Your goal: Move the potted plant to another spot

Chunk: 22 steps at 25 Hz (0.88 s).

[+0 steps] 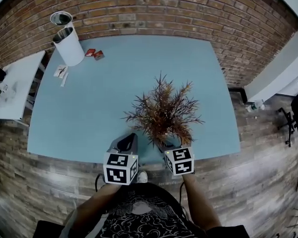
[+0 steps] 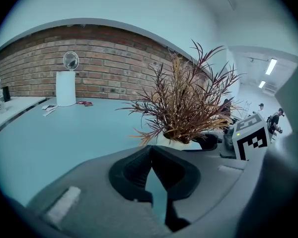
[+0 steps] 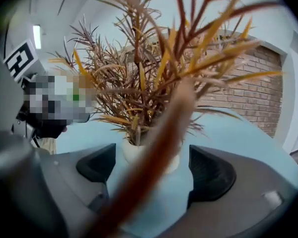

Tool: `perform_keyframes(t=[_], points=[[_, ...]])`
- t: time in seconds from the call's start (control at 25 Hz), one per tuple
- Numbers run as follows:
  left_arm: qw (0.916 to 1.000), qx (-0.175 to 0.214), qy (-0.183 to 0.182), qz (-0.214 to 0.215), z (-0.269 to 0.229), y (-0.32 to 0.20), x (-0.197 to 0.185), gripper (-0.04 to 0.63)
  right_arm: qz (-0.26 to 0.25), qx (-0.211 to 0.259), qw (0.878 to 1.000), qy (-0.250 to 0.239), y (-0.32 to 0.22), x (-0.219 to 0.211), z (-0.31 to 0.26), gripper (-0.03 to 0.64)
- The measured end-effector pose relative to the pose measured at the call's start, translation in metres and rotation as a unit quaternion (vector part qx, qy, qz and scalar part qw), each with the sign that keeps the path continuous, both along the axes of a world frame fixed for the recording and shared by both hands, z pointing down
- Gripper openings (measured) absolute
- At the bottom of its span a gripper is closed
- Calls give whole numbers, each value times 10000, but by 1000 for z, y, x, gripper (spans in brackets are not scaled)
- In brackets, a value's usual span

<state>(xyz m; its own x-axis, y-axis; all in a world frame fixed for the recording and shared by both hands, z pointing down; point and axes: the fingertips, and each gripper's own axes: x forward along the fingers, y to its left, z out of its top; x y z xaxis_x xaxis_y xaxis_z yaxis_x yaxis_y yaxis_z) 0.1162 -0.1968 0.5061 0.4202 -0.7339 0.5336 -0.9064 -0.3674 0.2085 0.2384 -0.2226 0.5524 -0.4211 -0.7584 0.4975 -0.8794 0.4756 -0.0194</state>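
A potted plant [image 1: 164, 112] with thin reddish-brown leaves stands in a small white pot [image 3: 139, 151] near the front edge of the pale blue table [image 1: 84, 108]. My right gripper [image 1: 172, 144] is at the pot's near side, under the leaves. In the right gripper view the right gripper [image 3: 151, 166] stands wide open, the pot just ahead in line with the gap, apart from both pads; a blurred leaf crosses the view. My left gripper [image 1: 129, 139] sits left of the plant, its jaws shut [image 2: 150, 155] on nothing, with the pot [image 2: 176, 142] to its right.
At the table's far left stand a white cylindrical bin [image 1: 69, 44], red packets [image 1: 94, 53] and small papers [image 1: 61, 72]. A brick wall [image 1: 149, 9] runs behind the table. A white side table [image 1: 15, 83] is at the left; a bottle [image 1: 256, 105] stands on the floor at the right.
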Motion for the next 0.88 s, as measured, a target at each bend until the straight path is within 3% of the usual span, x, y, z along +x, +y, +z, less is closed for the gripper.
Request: perform_keyframes(t=[0.36, 0.88], points=[[10000, -54, -29, -73, 2, 10, -10, 2, -230, -103, 9996, 88, -12, -4, 5, 431], [9994, -50, 50, -333, 3, 10, -59, 0, 234, -119, 9996, 133, -13, -7, 6, 426]])
